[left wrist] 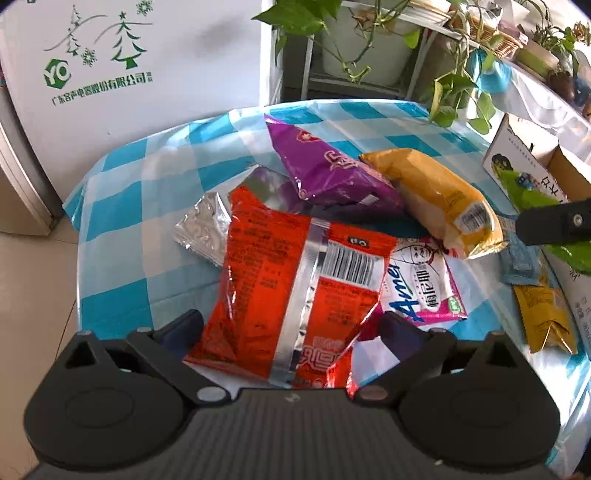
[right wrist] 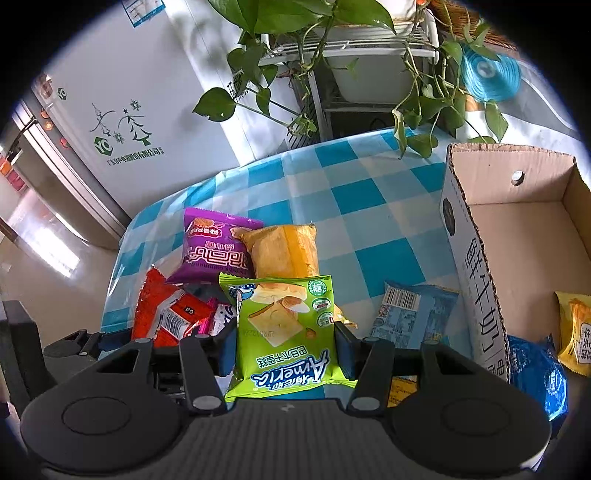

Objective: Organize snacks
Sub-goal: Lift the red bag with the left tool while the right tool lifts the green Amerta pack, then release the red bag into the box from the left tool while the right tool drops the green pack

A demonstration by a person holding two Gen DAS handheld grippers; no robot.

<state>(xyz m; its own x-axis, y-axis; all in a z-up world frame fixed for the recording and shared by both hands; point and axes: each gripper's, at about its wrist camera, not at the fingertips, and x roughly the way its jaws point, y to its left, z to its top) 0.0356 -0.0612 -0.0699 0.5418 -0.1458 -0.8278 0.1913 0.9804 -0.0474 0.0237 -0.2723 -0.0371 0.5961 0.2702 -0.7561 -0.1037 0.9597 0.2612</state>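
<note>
Left of the box (right wrist: 476, 266), bare checked cloth (right wrist: 369, 206) leaves a free lane, while the snack pile (right wrist: 236, 258) and trailing vine (right wrist: 413, 122) crowd its far-left and rear sides.

White wall (right wrist: 155, 74), trailing potted plant (right wrist: 295, 22), pale floor (left wrist: 22, 288).

We see a glossy, creased plastic checked cloth (left wrist: 147, 206) over the tabletop. On it the red packet (left wrist: 280, 295) is shiny foil-like film with a silver seam, crinkled; behind the red packet a silver foil pack (left wrist: 201, 229) glints, and the purple packet (left wrist: 325, 173) is glossy film too. The yellow packet (left wrist: 436, 195), beside the purple one, looks duller and partly translucent. The green packet (right wrist: 288, 332) is smooth printed film. The box (right wrist: 517, 221) is matt corrugated cardboard, raw brown inside. The left gripper (left wrist: 291, 332) is matt black plastic with a ribbed body.
</note>
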